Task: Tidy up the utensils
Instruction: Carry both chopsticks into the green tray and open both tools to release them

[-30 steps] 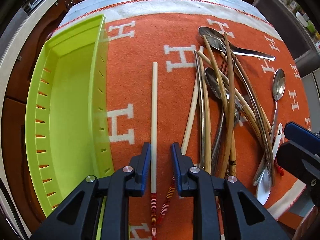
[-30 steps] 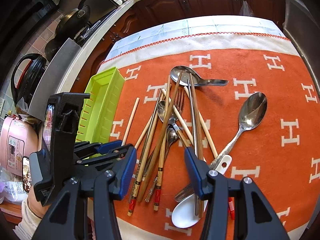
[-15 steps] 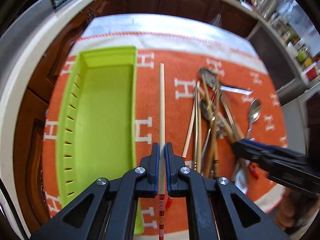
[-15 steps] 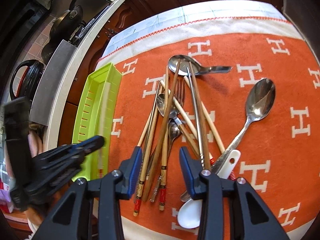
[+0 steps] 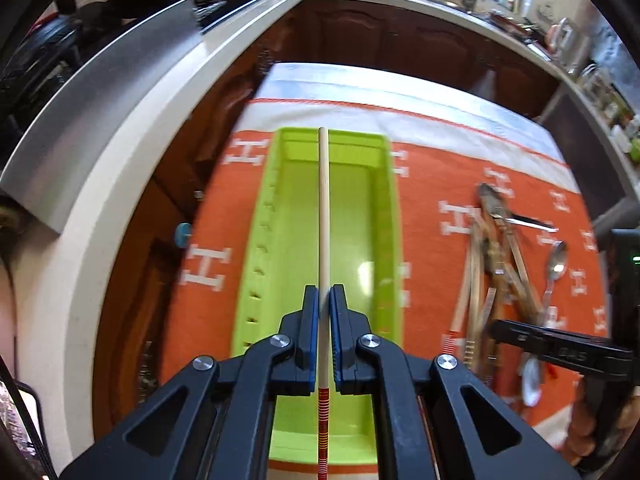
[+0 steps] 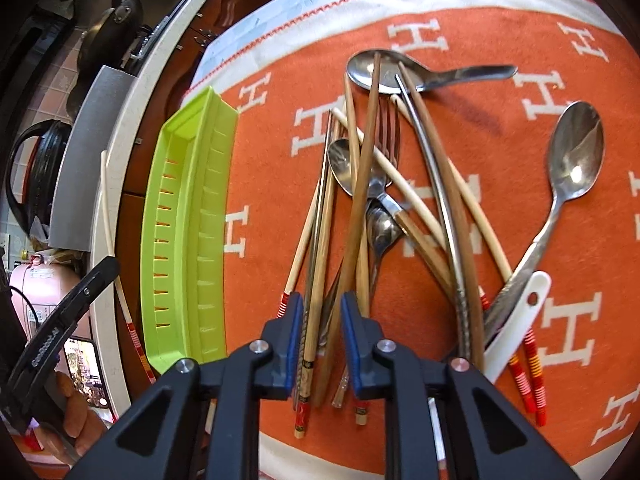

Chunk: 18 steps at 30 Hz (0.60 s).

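Pale chopstick [image 5: 323,216] pinched in the left gripper [image 5: 324,322], lined up over the green tray [image 5: 386,216] near the cloth's [image 5: 440,168] left edge. Right gripper [image 6: 319,334] closing around several sticks [image 6: 316,280] — it may drag extras, scattering the pile.

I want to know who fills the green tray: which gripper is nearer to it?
Left. The left gripper hangs over the green tray, clamped on a pale chopstick. The right gripper is closing over the utensil pile beside it.
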### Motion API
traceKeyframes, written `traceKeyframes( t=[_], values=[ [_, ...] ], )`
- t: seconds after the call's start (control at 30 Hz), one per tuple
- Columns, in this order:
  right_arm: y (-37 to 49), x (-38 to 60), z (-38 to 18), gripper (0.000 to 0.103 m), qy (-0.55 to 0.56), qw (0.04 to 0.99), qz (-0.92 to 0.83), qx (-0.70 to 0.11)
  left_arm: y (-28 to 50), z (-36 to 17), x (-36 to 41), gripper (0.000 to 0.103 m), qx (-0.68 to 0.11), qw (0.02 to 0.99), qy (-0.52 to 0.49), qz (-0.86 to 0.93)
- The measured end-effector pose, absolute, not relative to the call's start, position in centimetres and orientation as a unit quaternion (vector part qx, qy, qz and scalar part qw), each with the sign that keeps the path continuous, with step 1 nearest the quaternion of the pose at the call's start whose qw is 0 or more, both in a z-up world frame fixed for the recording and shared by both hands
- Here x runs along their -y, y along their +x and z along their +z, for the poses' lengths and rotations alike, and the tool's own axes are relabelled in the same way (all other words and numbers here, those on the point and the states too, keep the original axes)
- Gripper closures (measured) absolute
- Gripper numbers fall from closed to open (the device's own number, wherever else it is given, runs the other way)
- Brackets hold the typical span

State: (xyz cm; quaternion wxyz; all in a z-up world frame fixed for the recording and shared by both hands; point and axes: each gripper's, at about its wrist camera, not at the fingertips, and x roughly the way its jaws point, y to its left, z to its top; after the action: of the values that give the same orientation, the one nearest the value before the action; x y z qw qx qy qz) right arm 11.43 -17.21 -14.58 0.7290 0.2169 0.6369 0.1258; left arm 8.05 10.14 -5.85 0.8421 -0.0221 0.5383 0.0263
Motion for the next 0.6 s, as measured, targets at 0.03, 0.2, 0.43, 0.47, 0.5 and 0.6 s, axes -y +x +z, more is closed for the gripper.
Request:
traceKeyframes(
  t=[0.03,0.2,0.43,0.47,0.5,0.6],
  values=[
    [11.5,17.0,-14.8,0.084,0.214,0.729,0.121,-0.639,8.2,-6.2,-10.4,0.1,-0.539,0.841,-0.022,0.03],
    [11.7,16.4,-15.9,0.085,0.205,0.724,0.099,-0.651,9.2,-8.3,-11.6,0.099,-0.55,0.834,-0.014,0.047],
    [10.8,16.4,-14.4,0.096,0.199,0.744,0.069,-0.634,9.8,-9.8,-12.0,0.095,-0.558,0.829,-0.023,0.028],
    [10.6,16.3,-13.8,0.096,0.2,0.748,0.071,-0.629,9.7,-9.7,-11.9,0.089,-0.554,0.832,-0.02,0.029],
    [10.4,16.3,-13.1,0.096,0.201,0.751,0.074,-0.624,9.6,-9.5,-11.9,0.079,-0.546,0.837,-0.017,0.032],
    [10.2,15.5,-11.0,0.096,0.208,0.757,0.098,-0.612,9.0,-8.5,-12.0,0.052,-0.514,0.857,-0.01,0.039]
  ],
)
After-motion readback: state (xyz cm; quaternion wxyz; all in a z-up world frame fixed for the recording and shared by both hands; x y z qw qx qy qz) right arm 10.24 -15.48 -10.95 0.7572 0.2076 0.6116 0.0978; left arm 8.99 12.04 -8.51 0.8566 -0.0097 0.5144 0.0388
